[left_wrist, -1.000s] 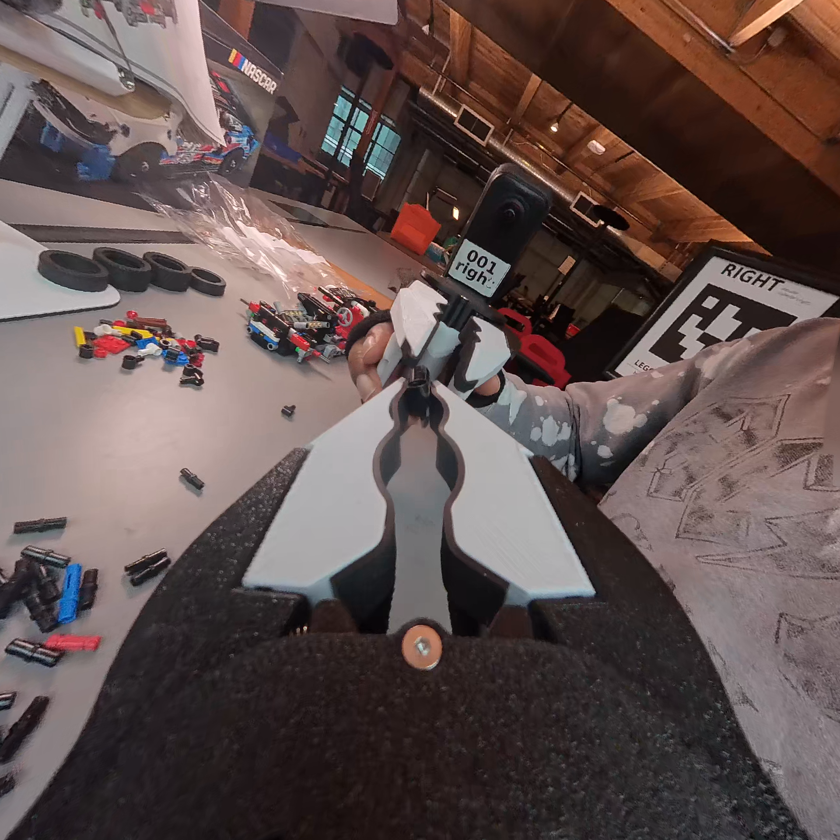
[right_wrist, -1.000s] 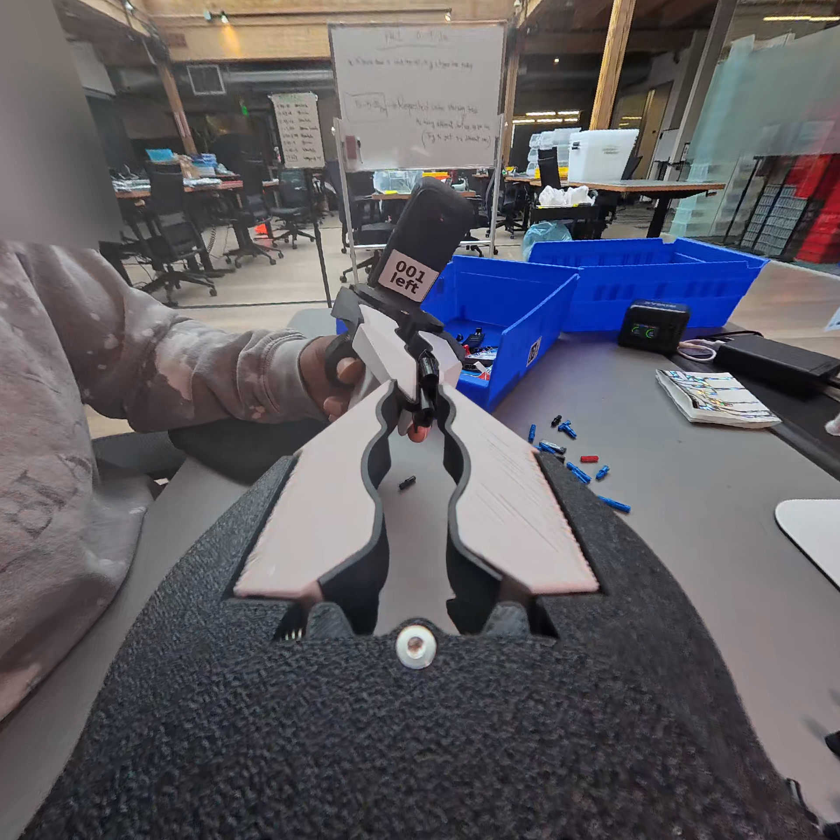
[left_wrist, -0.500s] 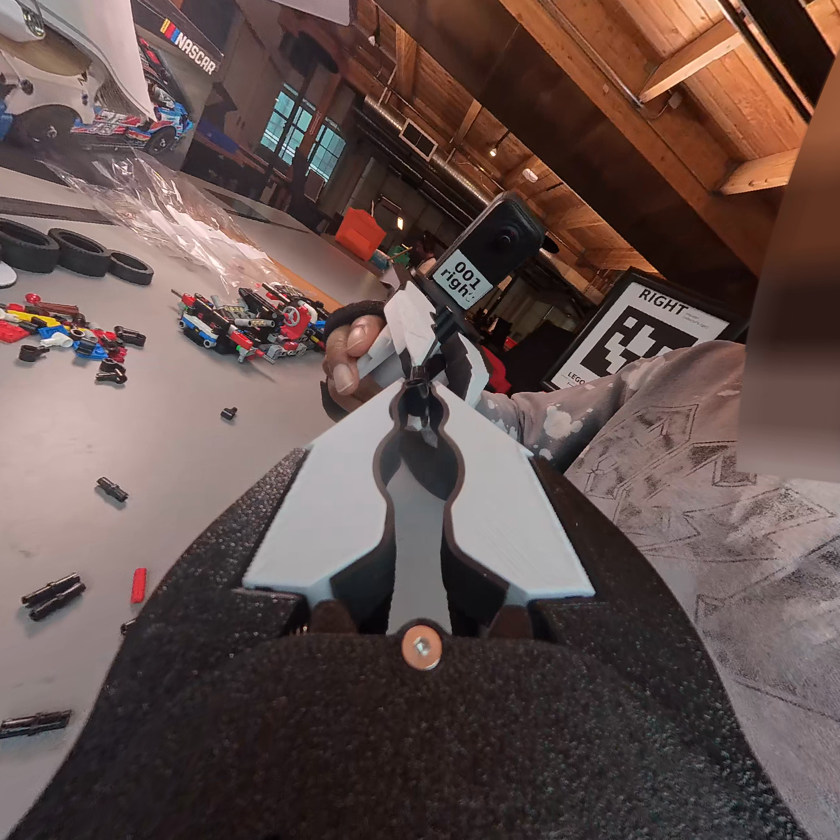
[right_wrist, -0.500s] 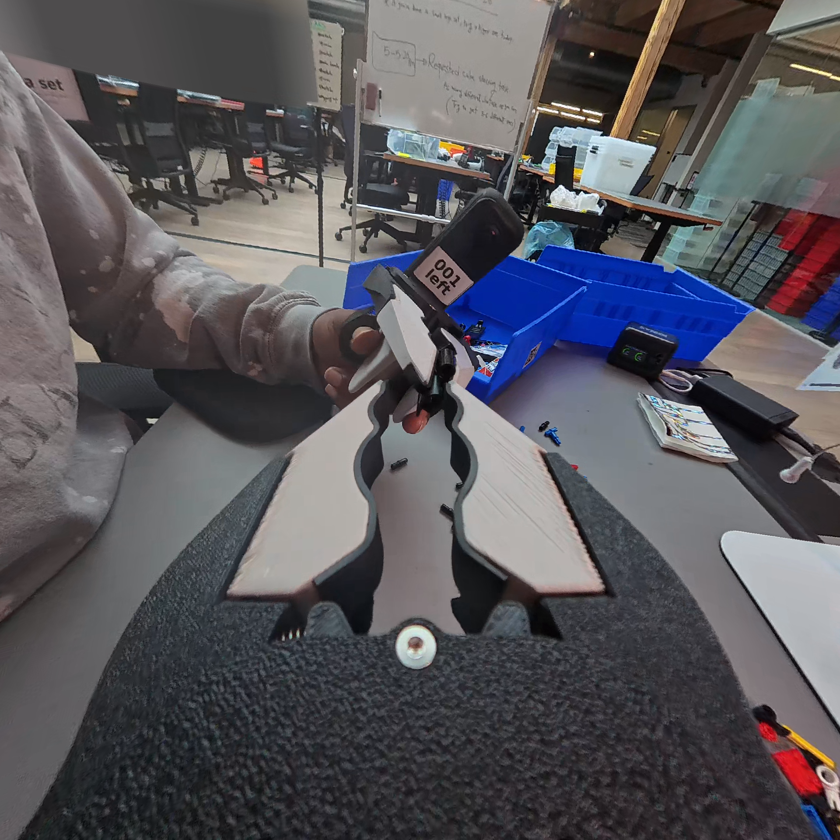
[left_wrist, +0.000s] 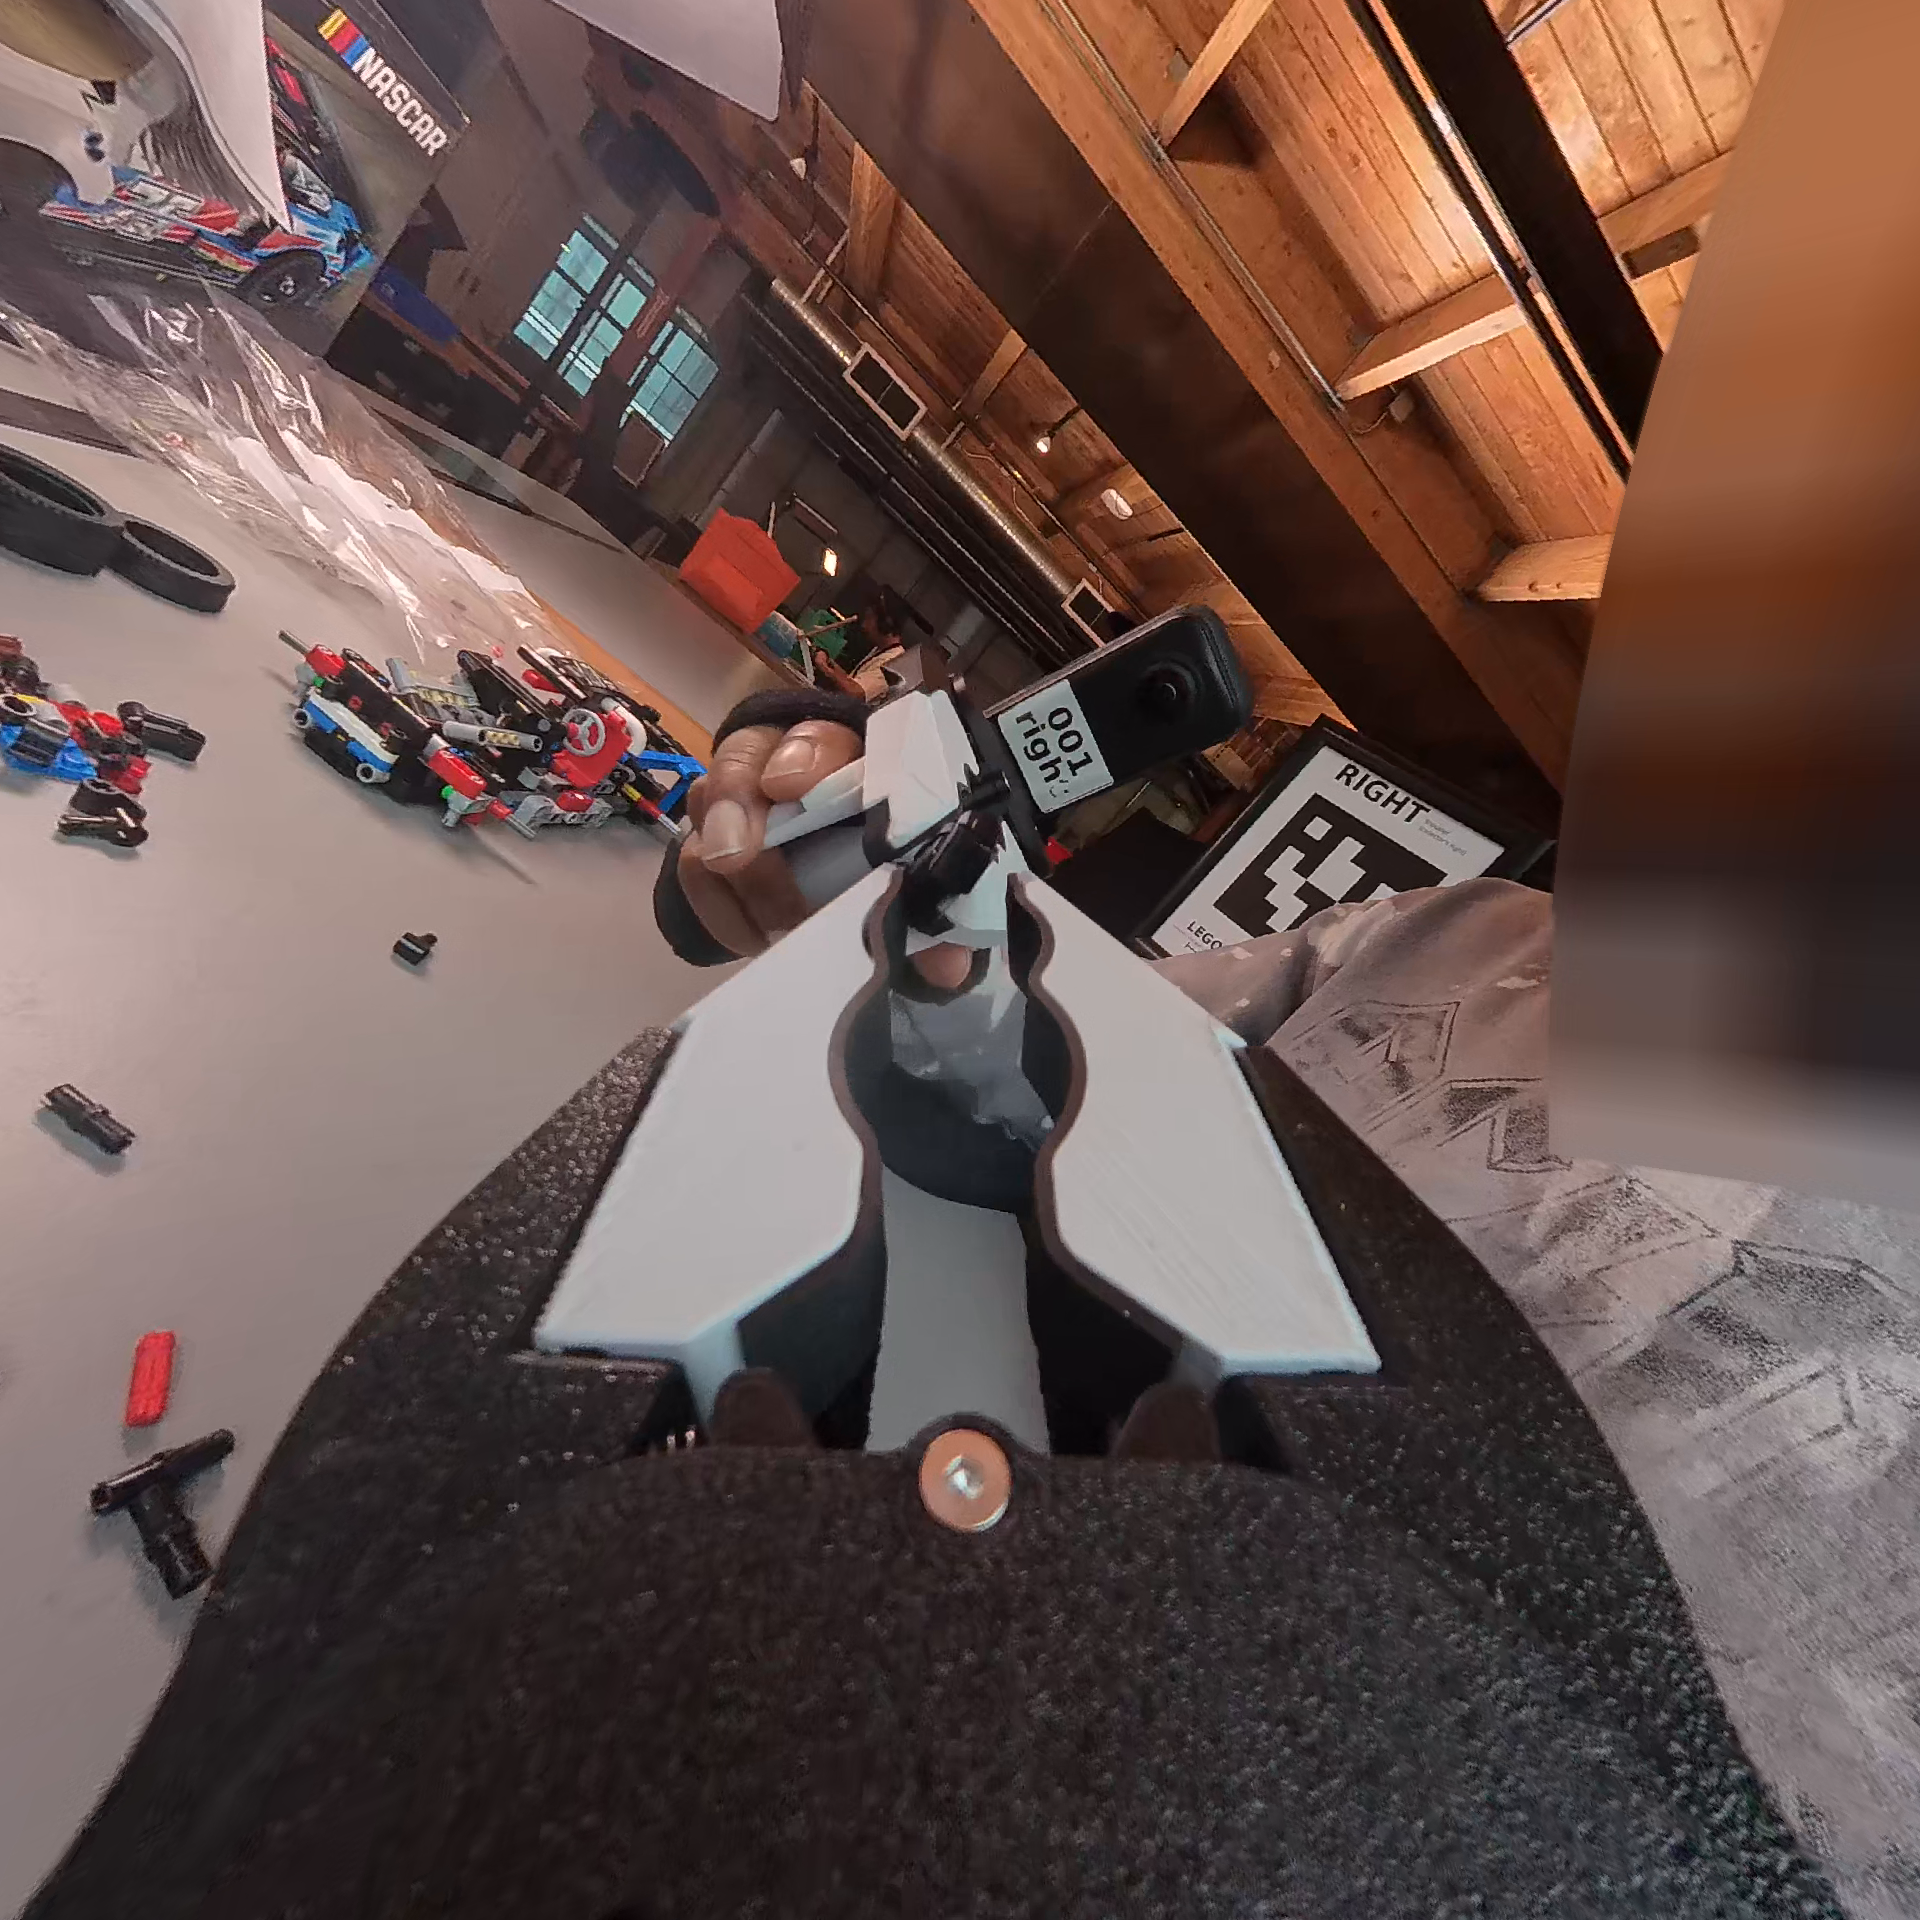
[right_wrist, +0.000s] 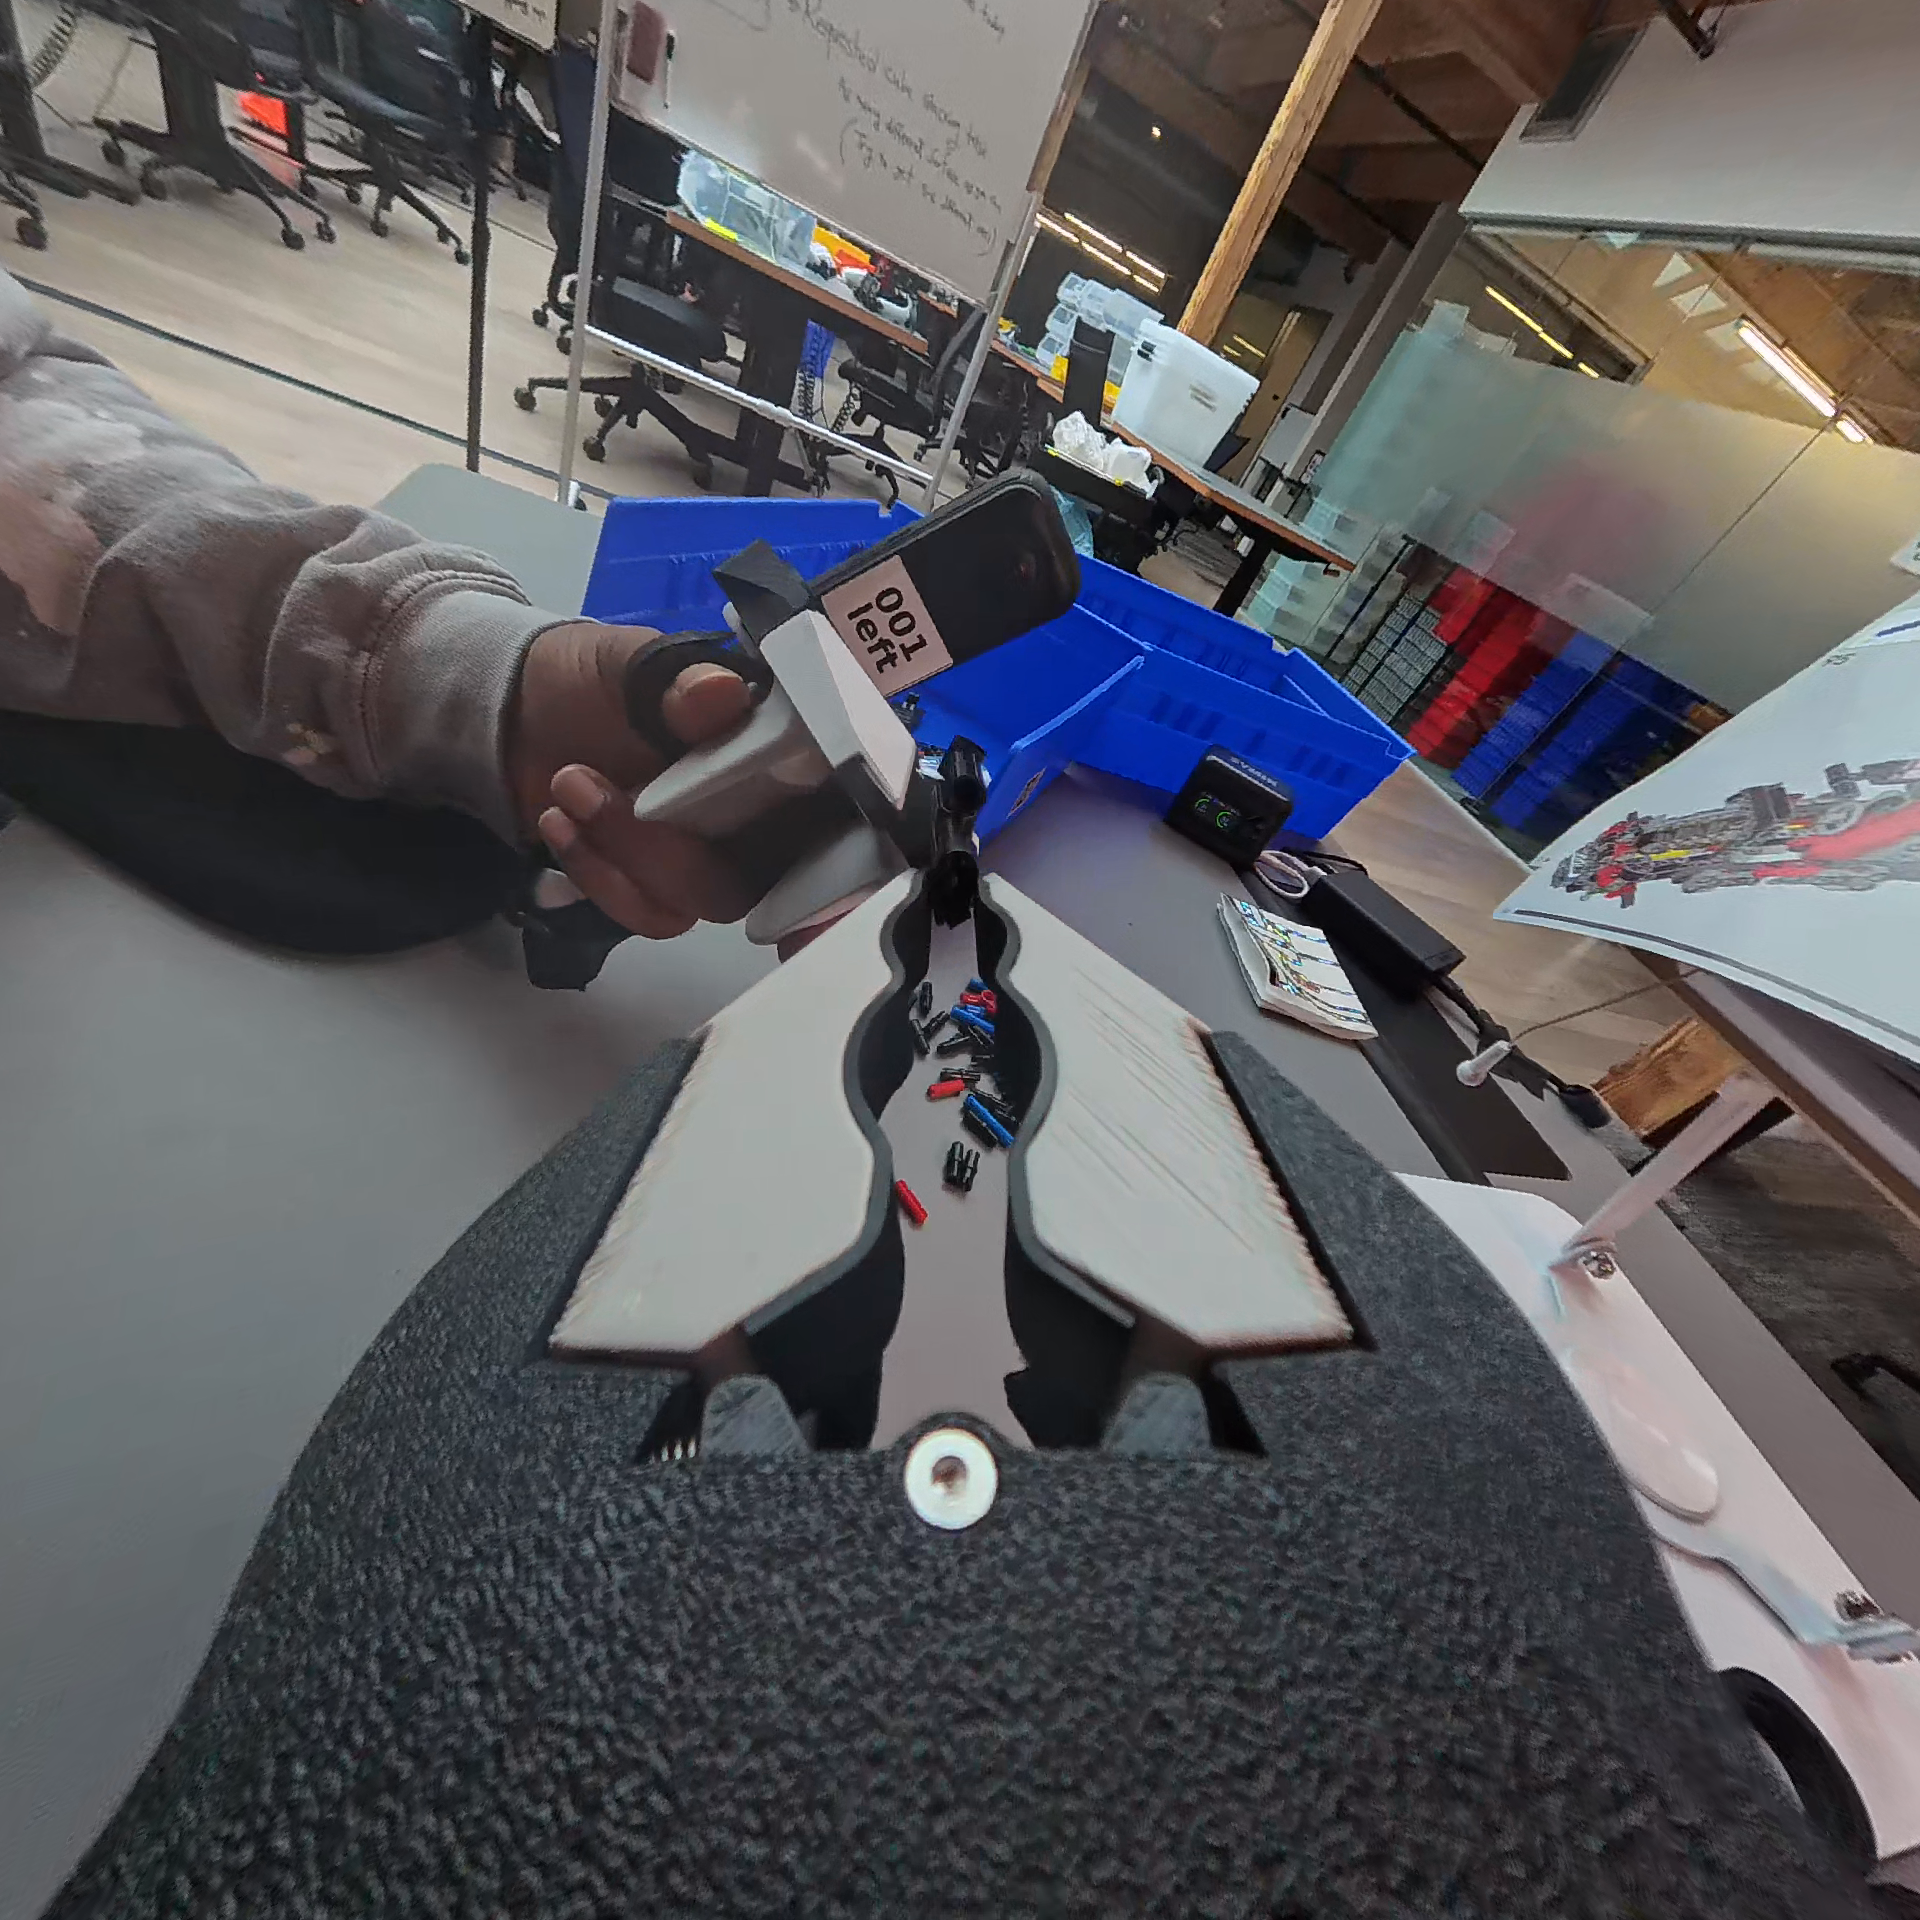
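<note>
in the left wrist view the left hand-held gripper is pinched narrow on a small black connector piece, tip to tip with the right hand-held gripper at 12 o'clock, above the grey tabletop, with a half-built toy car at 10 o'clock and loose pins at 9 o'clock. in the right wrist view the right hand-held gripper is narrow on that same black piece, over scattered pins, with blue bins at 1 o'clock. the two pieces look met but not clearly seated, and the car is unfinished.
</note>
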